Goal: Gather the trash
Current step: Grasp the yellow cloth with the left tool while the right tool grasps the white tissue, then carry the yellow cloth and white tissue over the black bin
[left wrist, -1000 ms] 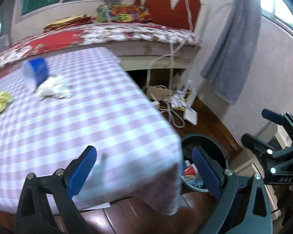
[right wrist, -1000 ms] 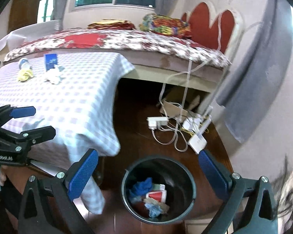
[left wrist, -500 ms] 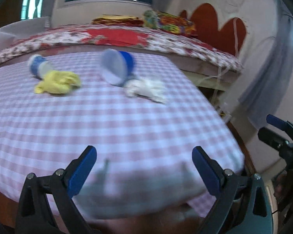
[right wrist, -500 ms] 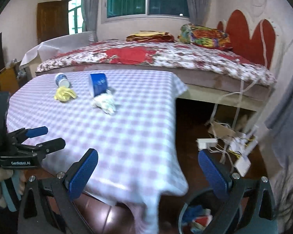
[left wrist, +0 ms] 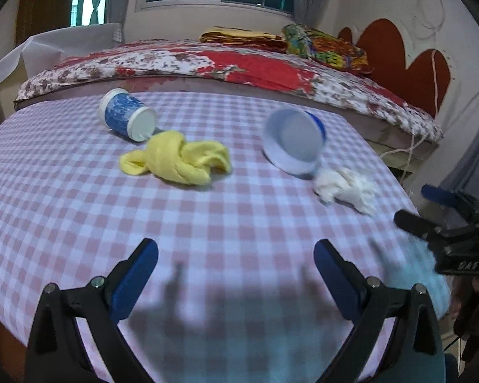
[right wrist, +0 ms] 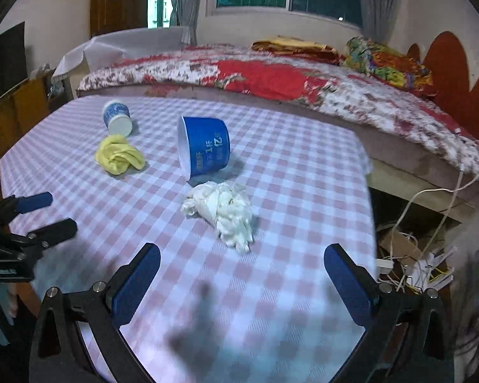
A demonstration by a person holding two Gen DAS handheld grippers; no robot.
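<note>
While both claws, left gripper (left wrist: 236, 268) and right gripper (right wrist: 241, 271), hang spread and empty, you're picking a target: the tissue (right wrist: 222, 212) lies at twelve o'clock, probably nearest; reach forward and pinch it.

Both tongs, left tongs (left wrist: 236, 265) and right tongs (right wrist: 242, 269), gape wide with nothing between their blue pads.

Blue bowl (right wrist: 204, 151), lying on its side on the counter (right wrist: 287, 223): white print on its wall, of which only "21" is legible. Right claw (left wrist: 431, 210) body, seen from the left wrist: white letters "DAS". Left claw (right wrist: 44, 214) body label: blurred, unreadable.
</note>
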